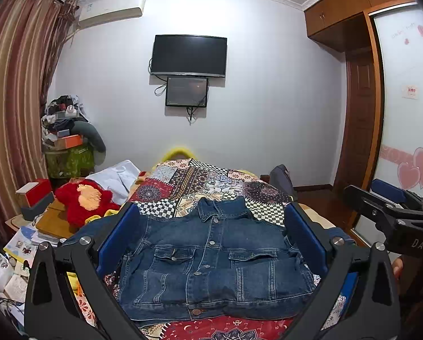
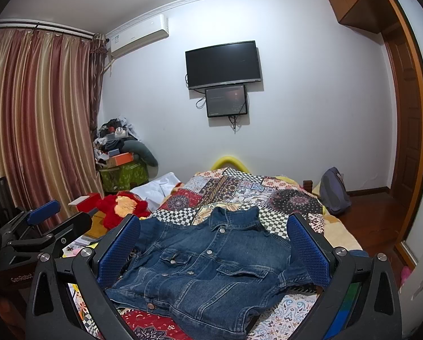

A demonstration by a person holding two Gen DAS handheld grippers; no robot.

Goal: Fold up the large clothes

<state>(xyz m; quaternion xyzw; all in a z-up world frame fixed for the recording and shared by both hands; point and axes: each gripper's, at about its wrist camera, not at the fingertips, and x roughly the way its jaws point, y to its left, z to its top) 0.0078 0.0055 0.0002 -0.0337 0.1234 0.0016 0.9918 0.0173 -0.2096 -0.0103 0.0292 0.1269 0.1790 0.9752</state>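
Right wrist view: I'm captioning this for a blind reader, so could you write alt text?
A denim jacket lies front up and buttoned on a patchwork bedspread, framed by the open right gripper. The left gripper shows at the left edge, and a dark TV hangs on the far wall.

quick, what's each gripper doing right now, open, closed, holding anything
Left gripper: open, holding nothing, above the denim jacket.
Right gripper: open, holding nothing, also above the jacket.
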